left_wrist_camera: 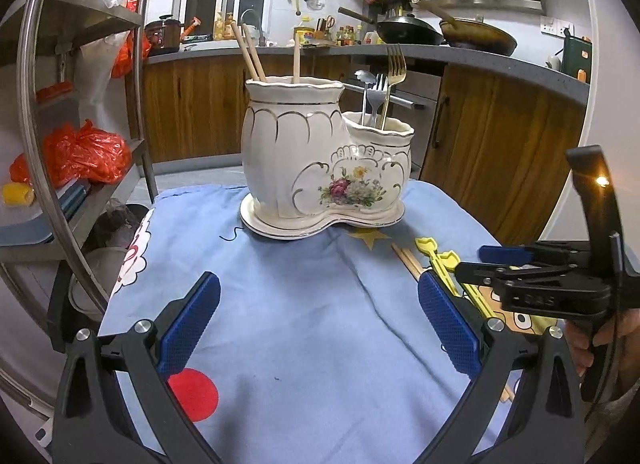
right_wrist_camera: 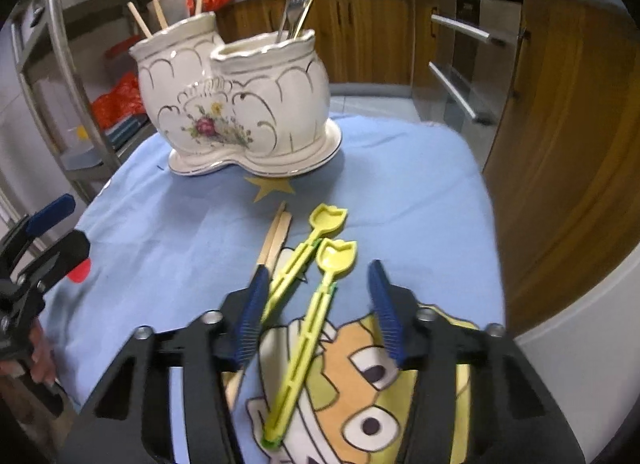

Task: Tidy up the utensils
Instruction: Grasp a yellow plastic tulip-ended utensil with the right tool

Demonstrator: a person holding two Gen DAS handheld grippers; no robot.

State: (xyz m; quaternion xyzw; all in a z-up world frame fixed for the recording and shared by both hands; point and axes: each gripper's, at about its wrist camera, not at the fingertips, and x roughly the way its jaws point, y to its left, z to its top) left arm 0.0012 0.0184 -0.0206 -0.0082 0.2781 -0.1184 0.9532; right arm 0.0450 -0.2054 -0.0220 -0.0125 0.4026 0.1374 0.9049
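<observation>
A white ceramic two-pot utensil holder (left_wrist_camera: 320, 160) (right_wrist_camera: 236, 104) stands on the blue cloth. Its tall pot holds wooden chopsticks (left_wrist_camera: 250, 52); its low pot holds forks and a spoon (left_wrist_camera: 384, 88). Two yellow plastic spoons (right_wrist_camera: 308, 304) (left_wrist_camera: 440, 260) and a pair of wooden chopsticks (right_wrist_camera: 276, 240) (left_wrist_camera: 408, 260) lie on the cloth. My right gripper (right_wrist_camera: 316, 304) is open, its jaws on either side of the nearer yellow spoon, just above it. My left gripper (left_wrist_camera: 320, 320) is open and empty over the bare cloth in front of the holder.
A metal shelf rack (left_wrist_camera: 80, 144) with red bags stands to the left. Wooden kitchen cabinets (left_wrist_camera: 500, 152) and a counter with pans (left_wrist_camera: 408, 30) run behind. The blue cloth (left_wrist_camera: 300, 284) drops off at the table's right edge (right_wrist_camera: 492, 224).
</observation>
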